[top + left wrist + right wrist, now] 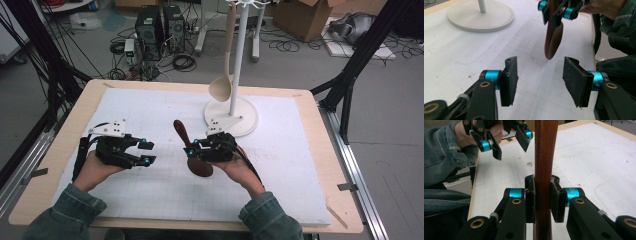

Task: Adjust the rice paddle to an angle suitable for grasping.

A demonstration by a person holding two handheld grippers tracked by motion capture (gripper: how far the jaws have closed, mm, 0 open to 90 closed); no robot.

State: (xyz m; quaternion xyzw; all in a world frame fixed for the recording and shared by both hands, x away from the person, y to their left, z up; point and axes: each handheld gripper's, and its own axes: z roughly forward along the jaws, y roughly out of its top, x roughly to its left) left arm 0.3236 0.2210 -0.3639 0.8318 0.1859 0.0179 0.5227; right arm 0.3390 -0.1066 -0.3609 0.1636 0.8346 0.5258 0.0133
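Wooden spoon (pixel 192 152) clamped by right tool (pixel 191 148), handle angled up-left; left tool (pixel 146 152) wide

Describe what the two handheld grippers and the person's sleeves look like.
Both the left gripper and the right gripper are black, with flat black jaws on bright blue metal collars and brass-coloured pivot rings. A grey three-cornered plate tops each. Black cables trail back. The sleeves are grey-green denim.

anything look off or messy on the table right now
Nothing stands out. The dark wooden spoon is clamped in the right gripper, the left gripper is open and empty, and the pale ladle hangs straight on the white stand.
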